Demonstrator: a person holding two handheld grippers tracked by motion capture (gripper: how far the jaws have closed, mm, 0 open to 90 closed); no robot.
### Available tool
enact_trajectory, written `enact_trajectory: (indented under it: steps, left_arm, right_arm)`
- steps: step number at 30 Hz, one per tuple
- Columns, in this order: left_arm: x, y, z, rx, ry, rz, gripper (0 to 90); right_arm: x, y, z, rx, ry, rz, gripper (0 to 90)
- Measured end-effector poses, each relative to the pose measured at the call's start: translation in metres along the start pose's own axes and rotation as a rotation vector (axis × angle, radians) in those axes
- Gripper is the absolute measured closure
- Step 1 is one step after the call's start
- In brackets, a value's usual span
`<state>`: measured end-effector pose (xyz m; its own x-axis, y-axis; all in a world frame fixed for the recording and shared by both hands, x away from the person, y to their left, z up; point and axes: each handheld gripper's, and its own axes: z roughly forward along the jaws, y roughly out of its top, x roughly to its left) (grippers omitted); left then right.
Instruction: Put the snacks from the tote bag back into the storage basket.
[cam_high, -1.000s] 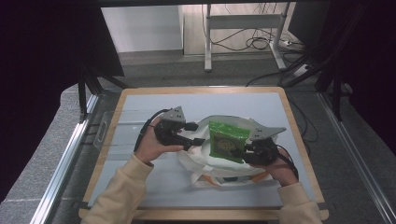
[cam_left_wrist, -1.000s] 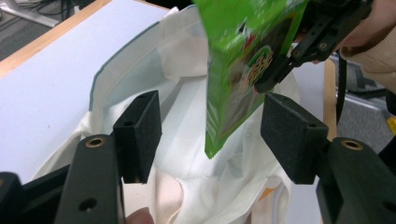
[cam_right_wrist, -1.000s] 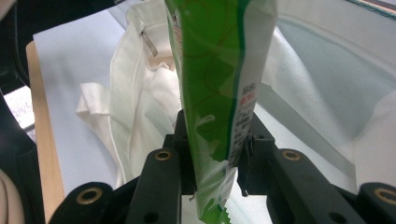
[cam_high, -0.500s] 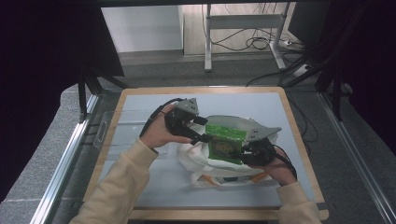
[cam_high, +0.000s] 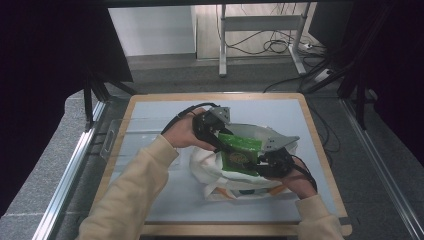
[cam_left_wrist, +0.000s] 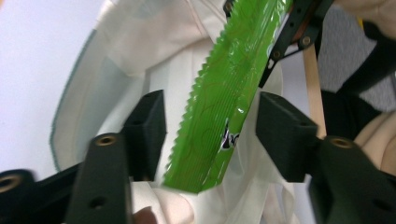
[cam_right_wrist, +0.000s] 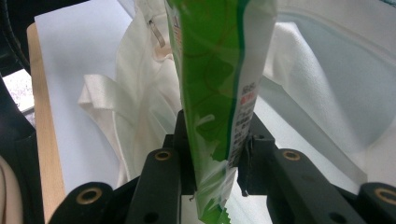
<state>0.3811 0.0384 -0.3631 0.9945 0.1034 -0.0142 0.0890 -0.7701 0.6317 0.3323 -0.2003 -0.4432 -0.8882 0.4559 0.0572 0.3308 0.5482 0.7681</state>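
Observation:
A green snack packet (cam_high: 240, 153) stands over the mouth of a white cloth bag (cam_high: 220, 182) in the middle of the table. My right gripper (cam_high: 263, 163) is shut on the packet's lower end (cam_right_wrist: 215, 70), its jaws pinching both faces (cam_right_wrist: 215, 147). My left gripper (cam_high: 219, 136) is at the packet's far left corner. In the left gripper view the packet's crimped edge (cam_left_wrist: 219, 107) lies between the two pads (cam_left_wrist: 149, 123), with a gap on each side. These jaws have just been closing, and the left gripper (cam_left_wrist: 210, 119) is still open around the packet.
The bag (cam_left_wrist: 140, 46) lies crumpled on a pale mat with a wooden border (cam_high: 125, 125). Its handles (cam_right_wrist: 100, 93) trail toward the near side. Metal rails run along the table's left (cam_high: 75, 160) and right. Cables trail from both grippers.
My left hand has moved right from beside the bag up to the packet's corner, and its jaws now straddle the packet's edge. The right gripper and the packet have stayed put.

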Motion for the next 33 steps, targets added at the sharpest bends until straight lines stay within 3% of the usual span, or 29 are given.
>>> enact_trajectory:
  steps: [7,18,24,33]
  left_arm:
    - [-0.003,0.003,0.005,0.049,-0.010,0.066,66.7]
    - [-0.003,0.000,0.003,0.053,-0.015,0.113,74.6]
    - [-0.002,0.000,-0.002,0.047,0.000,0.109,75.9]
    - [0.003,-0.010,-0.017,-0.006,0.015,0.057,76.2]
  right_arm:
    - [0.004,0.004,0.000,0.003,-0.008,-0.019,71.5]
    - [0.003,0.004,-0.001,-0.018,0.001,-0.013,68.1]
    - [0.003,0.004,-0.006,-0.042,-0.008,-0.004,57.6]
    - [0.000,0.001,-0.017,-0.113,-0.019,0.049,44.6]
